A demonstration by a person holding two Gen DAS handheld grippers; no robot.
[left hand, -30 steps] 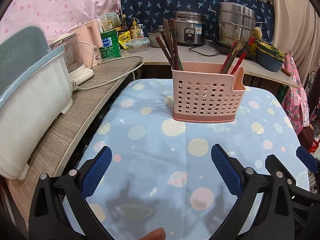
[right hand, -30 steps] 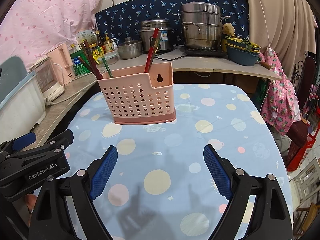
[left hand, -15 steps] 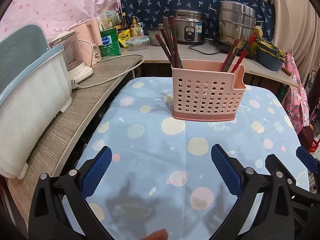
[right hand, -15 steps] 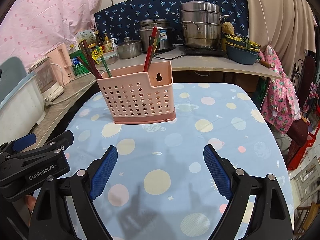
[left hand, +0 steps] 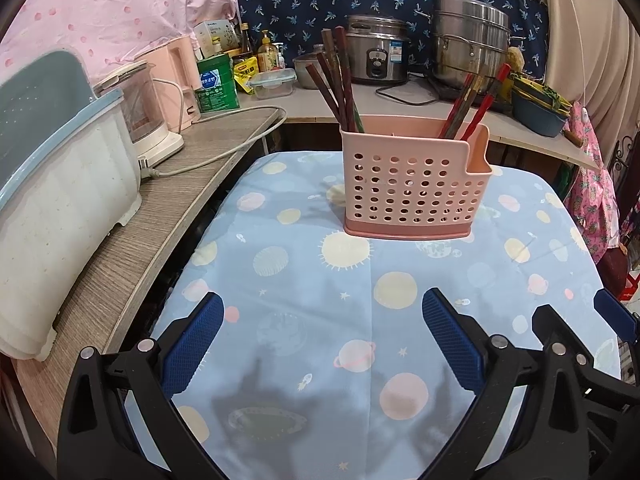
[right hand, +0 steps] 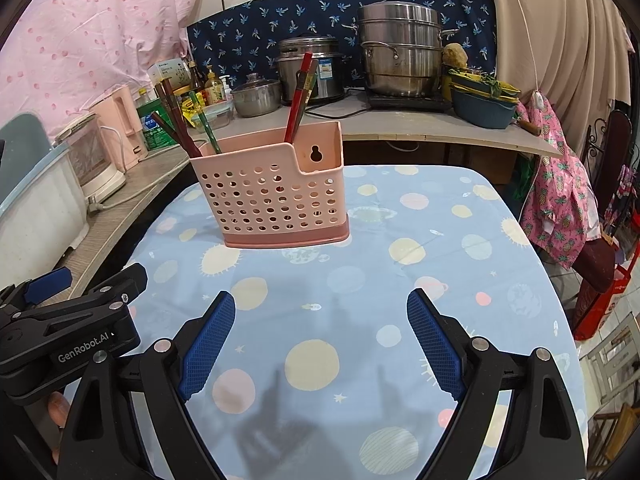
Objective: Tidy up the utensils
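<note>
A pink perforated utensil holder point(left hand: 412, 184) stands upright on the blue planet-print tablecloth point(left hand: 360, 320); it also shows in the right wrist view point(right hand: 276, 196). Dark brown chopsticks point(left hand: 336, 80) lean in its left compartment and red ones point(left hand: 476, 104) in its right; in the right wrist view the brown chopsticks point(right hand: 172, 120) are at the left and the red chopsticks point(right hand: 300, 92) at the right. My left gripper point(left hand: 322, 334) is open and empty, well short of the holder. My right gripper point(right hand: 320, 336) is open and empty, beside the left one point(right hand: 60, 320).
A wooden counter point(left hand: 132, 236) runs along the left with a white-and-blue bin point(left hand: 52, 200), a kettle point(left hand: 148, 116) and its cable. A back shelf holds a rice cooker point(left hand: 376, 56), steel pots point(left hand: 472, 44), jars and a blue basin point(left hand: 536, 108). Pink clothing point(right hand: 560, 196) hangs right.
</note>
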